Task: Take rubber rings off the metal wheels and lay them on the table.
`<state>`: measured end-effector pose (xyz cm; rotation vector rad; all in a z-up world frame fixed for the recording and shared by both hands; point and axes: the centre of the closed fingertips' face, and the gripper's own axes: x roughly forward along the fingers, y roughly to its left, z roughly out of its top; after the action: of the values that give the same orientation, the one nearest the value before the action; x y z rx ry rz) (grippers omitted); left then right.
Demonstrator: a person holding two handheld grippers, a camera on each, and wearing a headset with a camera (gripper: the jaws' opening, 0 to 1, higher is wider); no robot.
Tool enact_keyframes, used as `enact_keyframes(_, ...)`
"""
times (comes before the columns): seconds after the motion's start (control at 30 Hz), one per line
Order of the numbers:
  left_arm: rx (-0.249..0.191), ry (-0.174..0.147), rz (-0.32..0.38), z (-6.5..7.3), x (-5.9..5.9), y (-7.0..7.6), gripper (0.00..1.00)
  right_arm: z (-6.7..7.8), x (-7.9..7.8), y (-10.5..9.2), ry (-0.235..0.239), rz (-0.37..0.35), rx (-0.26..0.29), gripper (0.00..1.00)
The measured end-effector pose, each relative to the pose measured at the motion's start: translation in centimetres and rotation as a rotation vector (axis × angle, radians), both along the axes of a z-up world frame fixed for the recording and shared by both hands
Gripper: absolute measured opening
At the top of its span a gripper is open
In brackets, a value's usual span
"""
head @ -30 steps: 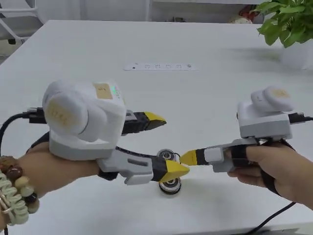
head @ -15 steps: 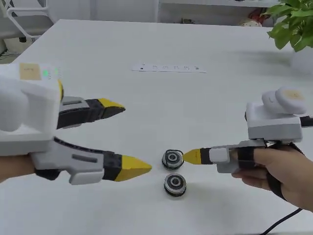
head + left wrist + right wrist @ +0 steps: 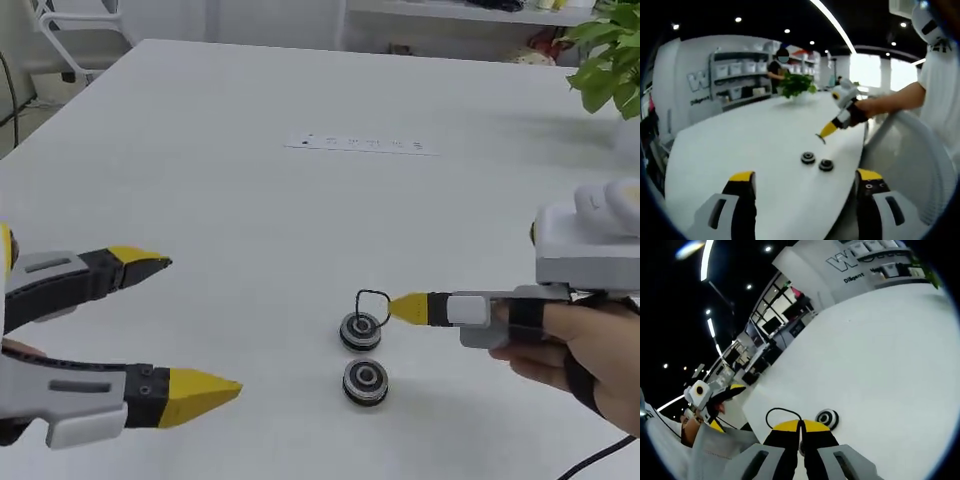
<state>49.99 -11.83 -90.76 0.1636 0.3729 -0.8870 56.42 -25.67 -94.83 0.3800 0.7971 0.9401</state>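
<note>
Two small metal wheels lie on the white table (image 3: 250,200), the far wheel (image 3: 361,331) and the near wheel (image 3: 366,382). My right gripper (image 3: 395,307) is shut on a thin black rubber ring (image 3: 372,300), which hangs as a loop just above the far wheel. Whether the ring still touches that wheel I cannot tell. In the right gripper view the ring (image 3: 782,415) curls left of the shut gripper (image 3: 800,426), beside one wheel (image 3: 827,418). My left gripper (image 3: 190,325) stands open, well left of the wheels (image 3: 808,158) (image 3: 826,165), with nothing between its fingers.
A white power strip (image 3: 360,144) lies further back on the table. A green plant (image 3: 610,60) stands at the far right corner. The table's near edge runs just below the wheels. A person (image 3: 777,67) stands by shelves in the background.
My left gripper has drawn back to the left, away from the wheels. The right gripper's tip now holds a black ring loop above the far wheel.
</note>
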Motion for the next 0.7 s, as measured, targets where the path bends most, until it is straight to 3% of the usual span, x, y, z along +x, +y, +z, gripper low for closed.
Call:
enact_keyframes(0.13,0.004,0.008,0.026,-0.7,-0.8,0.6,0.86,0.5,0.0,0.0,-0.019,-0.001,-0.002,0.00)
enact_keyframes(0.33,-0.036,0.005,0.080,-0.3,-0.1,1.0,0.98,1.8,0.1,0.3,-0.050,-0.013,0.023,0.00)
enact_keyframes(0.47,-0.014,0.004,0.055,-0.9,-0.5,0.6,0.99,2.0,-0.2,0.8,-0.096,0.020,-0.016,0.00)
enact_keyframes(0.7,-0.023,0.000,0.074,-0.8,-0.4,0.9,1.00,3.1,-0.5,1.9,-0.129,0.038,-0.002,0.00)
